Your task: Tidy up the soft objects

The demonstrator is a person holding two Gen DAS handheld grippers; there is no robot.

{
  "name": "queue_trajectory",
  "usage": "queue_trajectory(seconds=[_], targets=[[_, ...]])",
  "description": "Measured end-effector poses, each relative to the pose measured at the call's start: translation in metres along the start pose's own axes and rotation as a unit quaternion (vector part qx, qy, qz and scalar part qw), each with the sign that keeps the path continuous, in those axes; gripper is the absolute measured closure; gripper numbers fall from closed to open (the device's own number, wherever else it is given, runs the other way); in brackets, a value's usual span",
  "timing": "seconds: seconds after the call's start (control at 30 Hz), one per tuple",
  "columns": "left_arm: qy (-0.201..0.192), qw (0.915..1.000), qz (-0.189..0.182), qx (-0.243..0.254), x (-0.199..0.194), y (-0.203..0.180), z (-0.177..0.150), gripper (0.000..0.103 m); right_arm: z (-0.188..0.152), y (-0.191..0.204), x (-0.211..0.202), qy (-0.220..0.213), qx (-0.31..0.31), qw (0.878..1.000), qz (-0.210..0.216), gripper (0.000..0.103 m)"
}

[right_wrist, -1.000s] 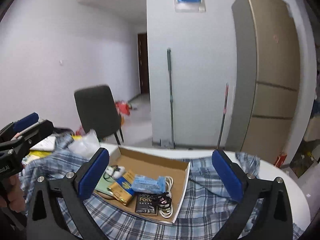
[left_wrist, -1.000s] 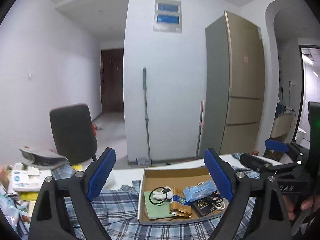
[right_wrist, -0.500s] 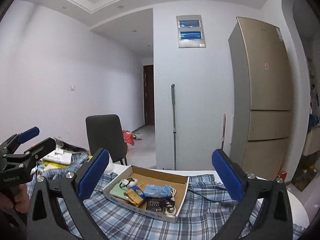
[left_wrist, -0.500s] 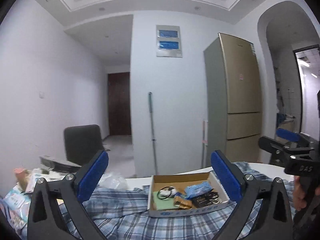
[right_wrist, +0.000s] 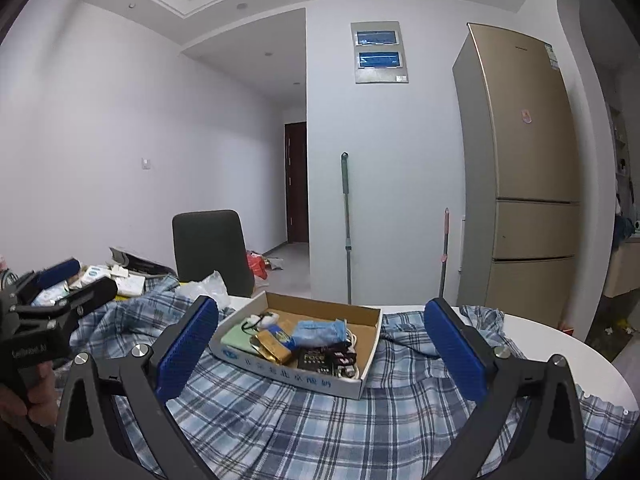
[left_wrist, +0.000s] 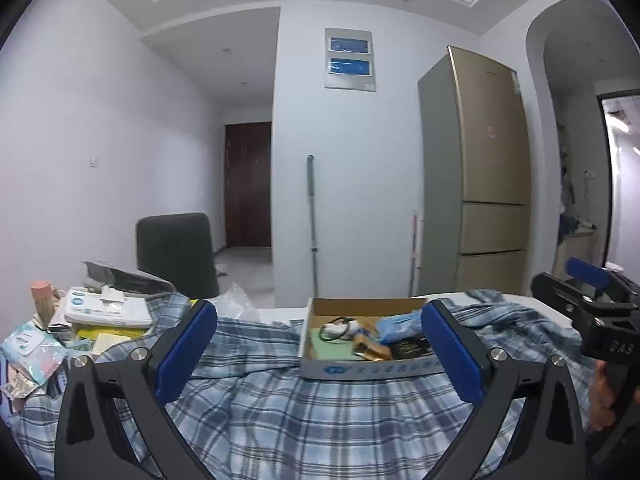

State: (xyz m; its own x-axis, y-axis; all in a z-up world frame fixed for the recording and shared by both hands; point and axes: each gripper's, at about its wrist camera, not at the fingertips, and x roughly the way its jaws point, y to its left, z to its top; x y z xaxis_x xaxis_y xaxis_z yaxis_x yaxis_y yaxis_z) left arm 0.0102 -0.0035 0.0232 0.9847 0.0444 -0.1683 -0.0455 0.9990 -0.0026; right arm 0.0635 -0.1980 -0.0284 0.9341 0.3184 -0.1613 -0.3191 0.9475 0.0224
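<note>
A blue plaid shirt (left_wrist: 304,412) lies spread and rumpled over the white table; it also shows in the right wrist view (right_wrist: 280,420). A shallow cardboard box (right_wrist: 360,380) of small items sits on top of the shirt, also seen in the left wrist view (left_wrist: 372,368). My left gripper (left_wrist: 318,356) is open and empty, held above the shirt just before the box. My right gripper (right_wrist: 320,354) is open and empty, also above the shirt, near the box. Each gripper shows at the edge of the other's view.
A pile of packets, boxes and wipes (left_wrist: 80,320) crowds the table's left side. A dark chair (right_wrist: 210,252) stands behind the table. A fridge (right_wrist: 520,184) and a mop (right_wrist: 346,232) stand by the far wall. The bare table edge (right_wrist: 568,352) shows at right.
Both grippers have pulled back and levelled out, so the box looks smaller and farther away than one second ago. Both stay open and empty.
</note>
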Motion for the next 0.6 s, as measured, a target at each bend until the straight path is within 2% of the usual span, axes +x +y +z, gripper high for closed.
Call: queue_trajectory(seconds=[0.4,0.6], targets=[[0.005,0.9996,-0.002,-0.026,0.007,0.014,-0.02,0.0,-0.023,0.002,0.002,0.008,-0.012,1.0,0.006,0.0],[0.003,0.9999,0.003,-0.016,0.005,0.009,-0.021,0.0,-0.024,0.007,-0.003,-0.003,-0.03,1.0,-0.006,0.0]])
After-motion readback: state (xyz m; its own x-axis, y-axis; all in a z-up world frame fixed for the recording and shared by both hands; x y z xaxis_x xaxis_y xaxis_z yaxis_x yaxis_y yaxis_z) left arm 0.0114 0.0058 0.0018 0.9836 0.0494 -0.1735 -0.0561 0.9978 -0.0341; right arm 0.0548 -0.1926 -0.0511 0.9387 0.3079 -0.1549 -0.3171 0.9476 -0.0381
